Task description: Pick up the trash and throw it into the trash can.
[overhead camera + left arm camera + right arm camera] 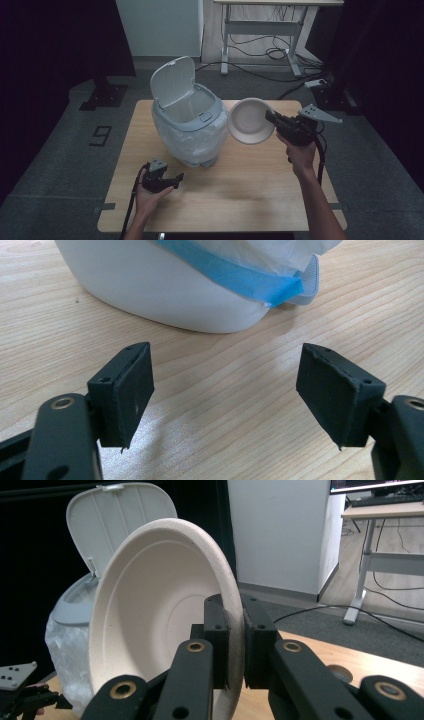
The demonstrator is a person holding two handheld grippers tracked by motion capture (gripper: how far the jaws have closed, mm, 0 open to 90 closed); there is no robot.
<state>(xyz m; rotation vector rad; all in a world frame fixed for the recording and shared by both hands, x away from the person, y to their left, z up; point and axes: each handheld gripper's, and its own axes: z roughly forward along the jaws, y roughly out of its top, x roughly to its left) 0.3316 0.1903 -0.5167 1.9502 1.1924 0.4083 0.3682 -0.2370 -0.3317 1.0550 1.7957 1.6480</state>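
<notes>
While pinched by its rim, bowl tilts, opening toward bin

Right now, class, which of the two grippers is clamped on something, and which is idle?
The right gripper is shut on the rim of the pale bowl. The left gripper stands open over the table, holding nothing.

The left gripper lay low in its hand with jaws spread apart, while the right gripper, held raised, had its jaws pinched together.
</notes>
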